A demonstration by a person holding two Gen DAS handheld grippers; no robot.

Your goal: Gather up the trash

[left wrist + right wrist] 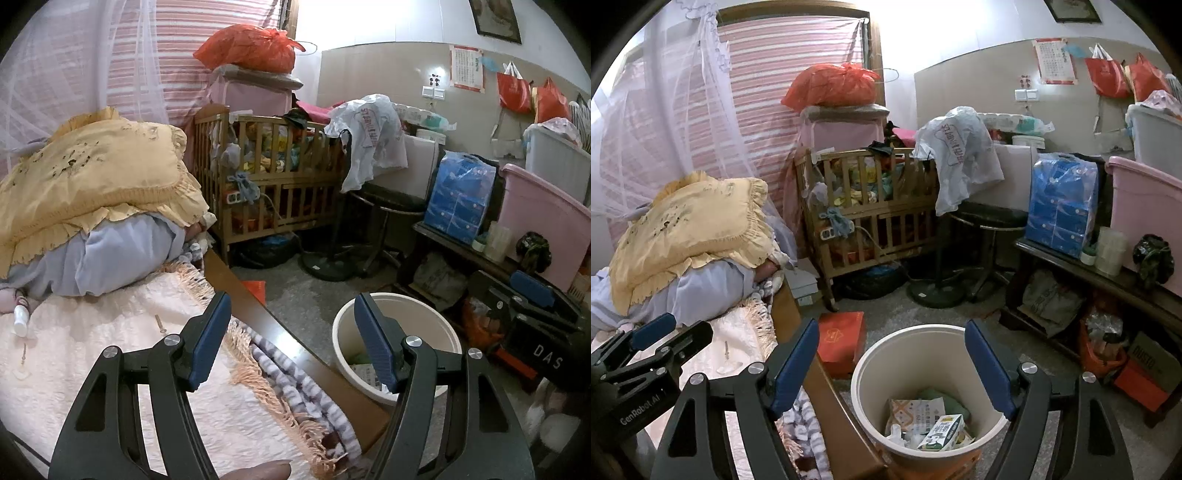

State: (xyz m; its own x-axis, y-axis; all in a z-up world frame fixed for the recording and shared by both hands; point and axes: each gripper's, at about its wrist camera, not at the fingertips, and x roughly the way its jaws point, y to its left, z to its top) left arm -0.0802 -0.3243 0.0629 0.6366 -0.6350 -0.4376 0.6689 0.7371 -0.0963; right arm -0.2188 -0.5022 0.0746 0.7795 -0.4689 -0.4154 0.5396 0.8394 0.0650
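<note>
With both the left gripper (291, 339) and right gripper (892, 365) wide and empty, the bin (864, 391) below holds a light, crushable milk carton (942, 432) best gripped across its flat sides.

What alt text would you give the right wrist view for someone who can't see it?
The open right gripper hangs empty above a round cream plastic trash bin on the floor, which holds a small milk carton and crumpled wrappers. A red cardboard box lies beside the bed's wooden edge; the left gripper shows at far left.
</note>
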